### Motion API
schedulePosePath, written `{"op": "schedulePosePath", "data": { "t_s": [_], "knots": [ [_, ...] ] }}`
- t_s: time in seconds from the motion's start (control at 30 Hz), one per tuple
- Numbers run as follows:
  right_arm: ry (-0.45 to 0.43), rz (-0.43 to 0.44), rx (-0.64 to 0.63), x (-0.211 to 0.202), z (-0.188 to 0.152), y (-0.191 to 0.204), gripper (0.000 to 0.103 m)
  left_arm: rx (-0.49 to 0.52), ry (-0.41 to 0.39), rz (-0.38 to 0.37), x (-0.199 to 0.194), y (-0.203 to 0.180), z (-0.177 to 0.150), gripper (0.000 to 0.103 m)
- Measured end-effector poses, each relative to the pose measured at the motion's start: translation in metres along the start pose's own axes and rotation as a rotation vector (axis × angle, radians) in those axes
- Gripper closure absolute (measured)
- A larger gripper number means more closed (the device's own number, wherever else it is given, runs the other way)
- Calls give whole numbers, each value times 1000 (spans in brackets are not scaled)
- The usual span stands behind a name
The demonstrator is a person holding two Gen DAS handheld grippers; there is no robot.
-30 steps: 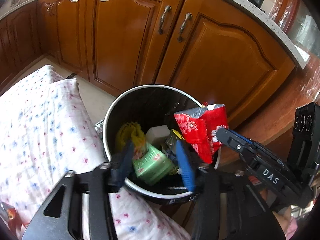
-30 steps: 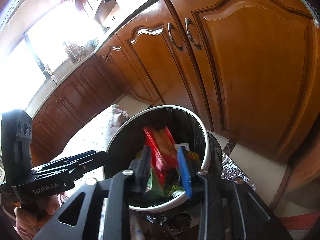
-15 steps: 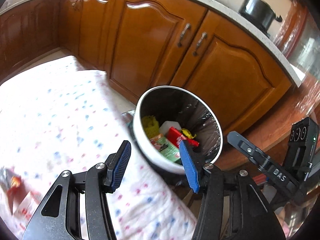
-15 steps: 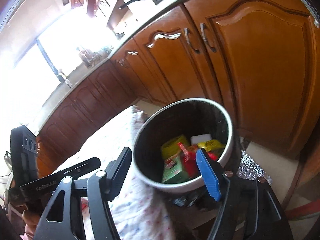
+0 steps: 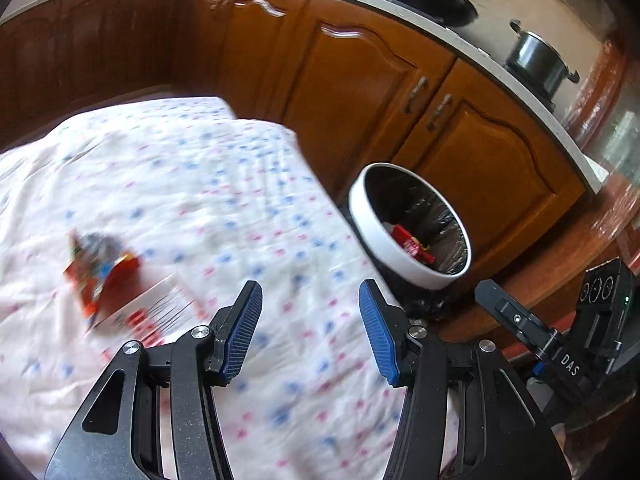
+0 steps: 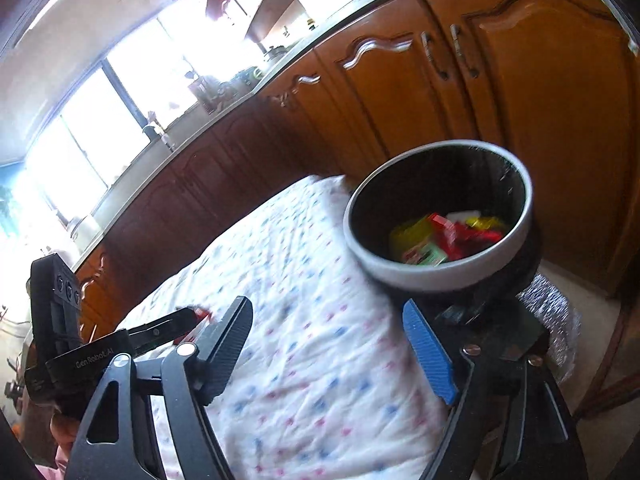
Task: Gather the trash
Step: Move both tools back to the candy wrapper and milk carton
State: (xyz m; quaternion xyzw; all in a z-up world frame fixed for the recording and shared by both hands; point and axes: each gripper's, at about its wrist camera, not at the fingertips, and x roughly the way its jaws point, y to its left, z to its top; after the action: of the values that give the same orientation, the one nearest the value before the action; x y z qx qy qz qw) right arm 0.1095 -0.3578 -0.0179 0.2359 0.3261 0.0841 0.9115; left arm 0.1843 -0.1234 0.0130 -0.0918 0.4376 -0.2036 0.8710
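Cabinets (image 5: 352, 92) run behind the work area; no hazard from them.

The cloth (image 5: 192, 200), white with small dots, covers the raised surface and lies loose and creased. Risk: a low sweep by either tool could snag a fold and drag the remaining trash off the edge.

The bin (image 6: 438, 216) stands against the cloth's far corner, lined in black, already holding red, green and yellow packets (image 6: 444, 236). Its rim sits close to the cloth edge, so a hasty carry could clip it and tip it, or a drop released short could land on the floor.

Right gripper (image 6: 336, 344): jaws have just been opening, now spread wide with nothing between them, hovering over the cloth just short of the bin.

Left gripper (image 5: 310, 336): jaws parted about halfway, empty, aimed down at the cloth.

Trash still to collect: an orange wrapper (image 5: 100, 268) and a flat white-and-red packet (image 5: 148, 312) touching it, left of the left gripper. Both are blurred. Judged thin and slippery; a flat packet may slide rather than lift, and a pinch could take cloth with it.
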Motion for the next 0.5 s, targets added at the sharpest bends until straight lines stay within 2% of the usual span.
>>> {"op": "schedulePosePath", "data": {
  "t_s": [0.17,0.5],
  "knots": [
    [37,22,-42,4,-18,20,15,-58,-3,23,-17,29,-19,52],
    [101,57,-110,20,-47,56,15,-165,-37,80,-53,87,-48,52]
  ]
}}
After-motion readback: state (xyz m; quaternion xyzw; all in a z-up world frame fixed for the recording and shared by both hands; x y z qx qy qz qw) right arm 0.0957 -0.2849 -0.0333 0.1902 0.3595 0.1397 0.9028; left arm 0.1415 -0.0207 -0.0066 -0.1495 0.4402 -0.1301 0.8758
